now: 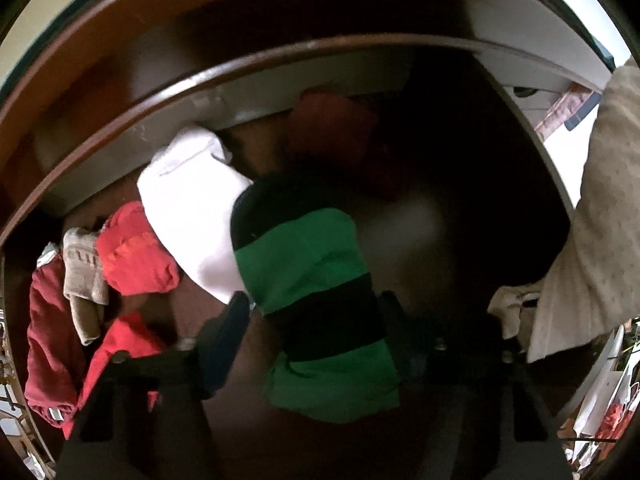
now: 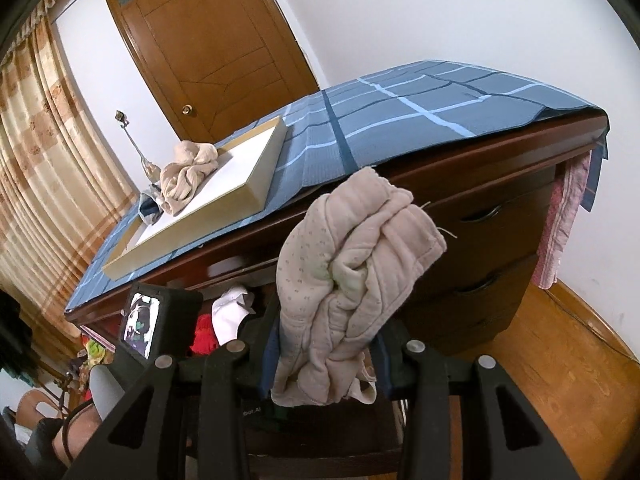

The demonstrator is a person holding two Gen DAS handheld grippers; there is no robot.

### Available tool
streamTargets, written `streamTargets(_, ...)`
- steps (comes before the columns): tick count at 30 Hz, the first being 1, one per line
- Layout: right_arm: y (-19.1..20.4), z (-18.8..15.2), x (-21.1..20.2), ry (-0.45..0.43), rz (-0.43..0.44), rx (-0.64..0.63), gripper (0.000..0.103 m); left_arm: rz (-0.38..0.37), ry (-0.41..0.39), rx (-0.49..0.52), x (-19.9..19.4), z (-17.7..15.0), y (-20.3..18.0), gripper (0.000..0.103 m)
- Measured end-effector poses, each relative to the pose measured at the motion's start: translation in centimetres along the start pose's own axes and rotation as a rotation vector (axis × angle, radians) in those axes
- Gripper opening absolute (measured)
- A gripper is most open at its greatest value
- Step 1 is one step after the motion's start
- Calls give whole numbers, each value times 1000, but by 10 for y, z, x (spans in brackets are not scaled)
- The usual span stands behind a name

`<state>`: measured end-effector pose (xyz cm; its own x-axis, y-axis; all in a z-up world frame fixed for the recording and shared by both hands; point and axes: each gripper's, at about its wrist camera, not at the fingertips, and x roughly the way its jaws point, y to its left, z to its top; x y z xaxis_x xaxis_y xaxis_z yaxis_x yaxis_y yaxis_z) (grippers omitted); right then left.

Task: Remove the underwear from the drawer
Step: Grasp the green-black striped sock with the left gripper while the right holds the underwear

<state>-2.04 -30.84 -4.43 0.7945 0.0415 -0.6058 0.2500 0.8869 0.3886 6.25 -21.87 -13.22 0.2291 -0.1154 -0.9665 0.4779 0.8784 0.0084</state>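
Observation:
In the left wrist view I look down into the open drawer (image 1: pixel 120 148), which holds several rolled garments. A green-and-black striped underwear (image 1: pixel 308 264) lies between the fingers of my left gripper (image 1: pixel 312 312), whose pads press on its sides. Beside it lie a white roll (image 1: pixel 192 204), red pieces (image 1: pixel 136 256) and a grey sock (image 1: pixel 82 272). My right gripper (image 2: pixel 324 354) is shut on a pale pink dotted underwear (image 2: pixel 352 264), held up in front of the desk; the same piece shows in the left wrist view as pale cloth (image 1: pixel 592 220).
A white tray (image 2: pixel 256 196) holding a beige garment (image 2: pixel 188 172) sits on the blue checked cloth (image 2: pixel 400 112) over the desk top. Closed drawers (image 2: pixel 480 248) and a hanging pink towel (image 2: pixel 560 220) are at the right. A door (image 2: pixel 200 40) and curtain (image 2: pixel 40 160) stand behind.

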Motion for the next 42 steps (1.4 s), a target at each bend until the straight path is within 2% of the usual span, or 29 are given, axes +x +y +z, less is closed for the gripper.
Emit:
streamTargets(1, 0, -1, 2, 3, -4, -2, 42, -6, 4, 2, 5, 6, -8, 56)
streamTargets(3, 1, -2, 4, 13, -1, 1, 42, -33, 14, 6, 10, 6, -9, 42)
streamTargets(9, 4, -2, 3, 11, -5, -4, 42, -76, -47, 31, 5, 3, -15, 26)
streamTargets(14, 9, 0, 2, 12, -16, -13, 42, -95, -116, 27, -8, -6, -12, 22)
streamTargets(17, 15, 0, 0, 16, -19, -19, 42, -79, -178, 46, -25, -12, -9, 22)
streamTargets(21, 25, -1, -1, 17, -21, -33, 42, -42, -274, 68, -48, -22, -3, 14)
streamTargets(25, 37, -1, -2, 18, -13, -52, 42, -28, -342, 79, -65, -28, 7, 13)
streamTargets(28, 45, -2, -3, 20, -6, -64, 42, -75, -349, 54, -72, -35, 34, 12)
streamTargets(30, 49, -3, -4, 18, -8, -72, 42, -118, -314, 24, -69, -38, 40, 12)
streamTargets(32, 50, -3, -6, 14, -15, -77, 42, -91, -301, 12, -66, -37, 50, 12)
streamTargets(34, 48, -3, -6, 11, -20, -70, 42, -88, -276, 28, -64, -33, 45, 17)
streamTargets(35, 45, -2, -6, 9, -23, -63, 42, -94, -259, 38, -63, -33, 40, 27)
streamTargets(36, 42, -2, -6, 8, -25, -54, 42, -96, -244, 52, -60, -31, 34, 43)
streamTargets(37, 40, -1, -6, 8, -26, -48, 42, -90, -233, 64, -56, -29, 29, 53)
streamTargets(38, 37, -1, -6, 9, -25, -42, 42, -77, -211, 80, -50, -24, 20, 69)
streamTargets(41, 32, 0, -6, 7, -20, -36, 42, -69, -152, 97, -34, -14, 8, 73)
streamTargets(42, 30, 0, -7, 6, -17, -36, 42, -76, -102, 96, -23, -8, 3, 73)
